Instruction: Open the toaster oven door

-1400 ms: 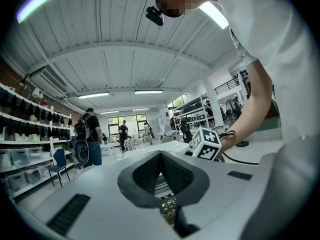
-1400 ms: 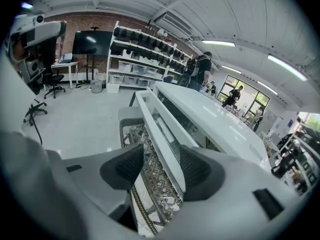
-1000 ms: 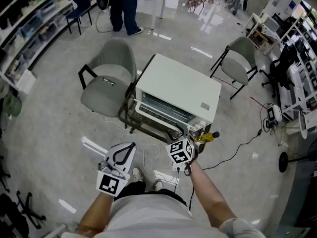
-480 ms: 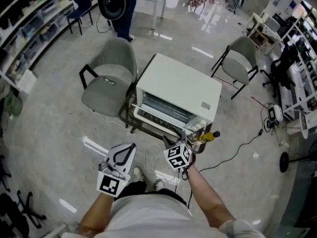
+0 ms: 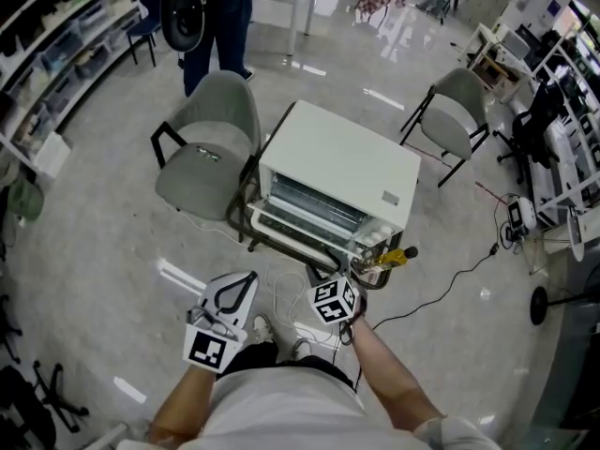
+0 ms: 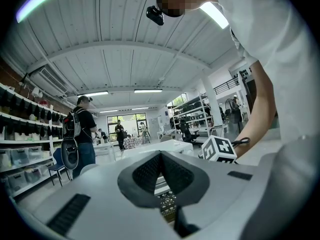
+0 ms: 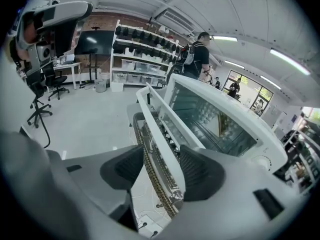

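Toaster oven (image 5: 337,162) matt white, probably painted metal; floor (image 5: 103,232) glossy, smooth.

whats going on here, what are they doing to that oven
A person stands over a white box-shaped toaster oven and works its drop-down door with handheld tongs. The right tongs are closed on the white handle bar along the door's edge, and the door is tipped away from the oven body, so the inside shows. The left tongs are shut, hold nothing and hang off to the side, away from the oven.
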`<state>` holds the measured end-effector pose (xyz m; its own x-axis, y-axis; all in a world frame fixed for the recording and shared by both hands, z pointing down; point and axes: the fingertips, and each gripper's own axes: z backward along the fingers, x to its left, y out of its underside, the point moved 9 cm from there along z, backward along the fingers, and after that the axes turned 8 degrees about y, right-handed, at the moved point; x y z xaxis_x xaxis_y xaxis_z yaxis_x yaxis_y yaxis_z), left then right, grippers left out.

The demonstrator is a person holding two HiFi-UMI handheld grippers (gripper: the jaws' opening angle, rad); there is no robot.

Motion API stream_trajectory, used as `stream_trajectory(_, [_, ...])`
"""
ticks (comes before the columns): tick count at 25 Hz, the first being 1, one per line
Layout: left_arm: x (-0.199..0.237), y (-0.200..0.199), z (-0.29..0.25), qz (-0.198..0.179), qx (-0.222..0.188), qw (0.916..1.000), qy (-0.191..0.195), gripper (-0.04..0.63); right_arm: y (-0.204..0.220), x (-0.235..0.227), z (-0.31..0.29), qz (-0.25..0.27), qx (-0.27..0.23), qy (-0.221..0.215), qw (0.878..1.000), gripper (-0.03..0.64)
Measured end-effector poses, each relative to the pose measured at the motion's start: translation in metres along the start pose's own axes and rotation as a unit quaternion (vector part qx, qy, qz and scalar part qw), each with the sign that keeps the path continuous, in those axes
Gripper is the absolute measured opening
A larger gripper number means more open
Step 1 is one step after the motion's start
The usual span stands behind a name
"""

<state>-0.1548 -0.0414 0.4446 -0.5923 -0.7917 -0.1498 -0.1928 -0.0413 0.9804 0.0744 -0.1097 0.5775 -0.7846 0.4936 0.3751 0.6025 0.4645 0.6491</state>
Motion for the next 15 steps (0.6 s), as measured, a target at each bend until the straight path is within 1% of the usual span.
stream_trajectory(4, [0.0, 0.002, 0.002, -0.002, 0.001, 1.0, 0.0, 0.017, 0.004, 0.005, -0.002, -0.005, 0.001, 0.004, 1.0, 0.236])
stream_trajectory(15, [-0.002, 0.005, 0.011, 0.001, 0.004, 1.0, -0.003, 0.017, 0.015, 0.021, -0.002, -0.02, 0.013, -0.002, 1.0, 0.236])
